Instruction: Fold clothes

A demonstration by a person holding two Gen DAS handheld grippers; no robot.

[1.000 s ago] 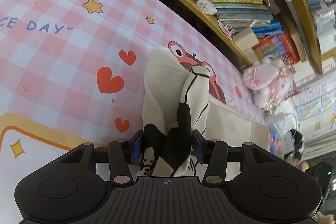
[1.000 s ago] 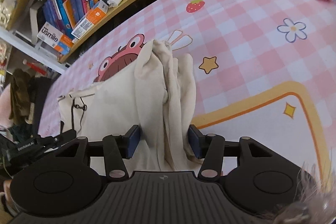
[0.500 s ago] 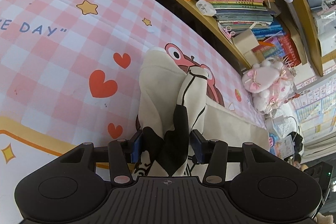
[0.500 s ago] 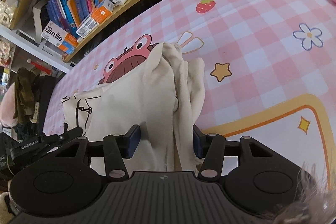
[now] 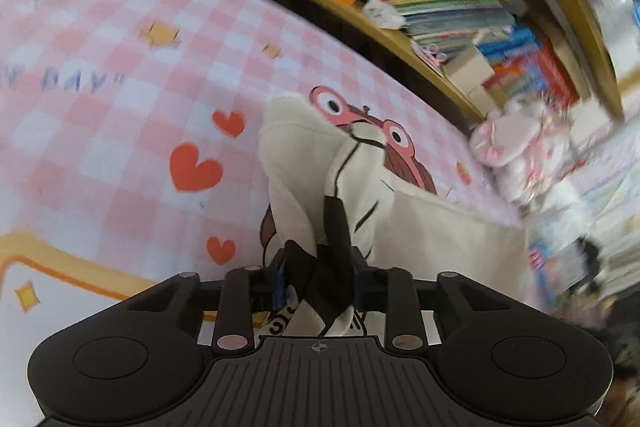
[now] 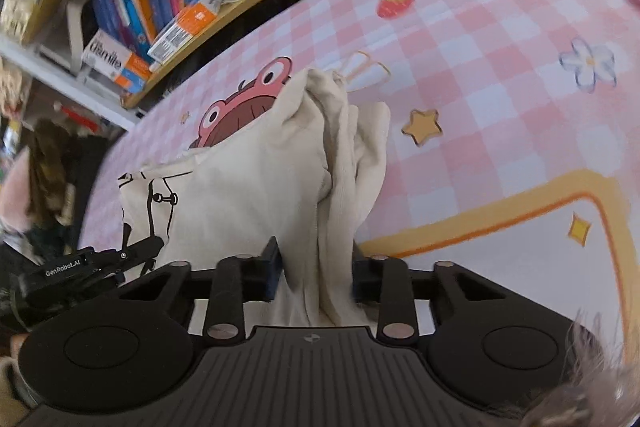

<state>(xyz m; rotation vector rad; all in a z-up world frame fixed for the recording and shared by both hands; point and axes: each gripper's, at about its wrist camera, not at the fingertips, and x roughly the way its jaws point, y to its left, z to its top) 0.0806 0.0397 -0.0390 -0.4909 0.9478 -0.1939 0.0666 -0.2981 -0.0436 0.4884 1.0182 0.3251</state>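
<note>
Both the left gripper [image 5: 320, 277] and right gripper [image 6: 314, 277] are closing on bunched cream shirt [image 6: 248, 187], its folds running toward the frame's top.

The left gripper [image 5: 318, 281] sits low in the centre of its own view, angled downward, its jaws closing with bunched cloth [image 5: 332, 227] pinched between them. The right gripper [image 6: 314, 277] fills the lower centre of its view, tilted down likewise, jaws closing on a gathered fold. The left gripper also shows at that view's lower left.
</note>
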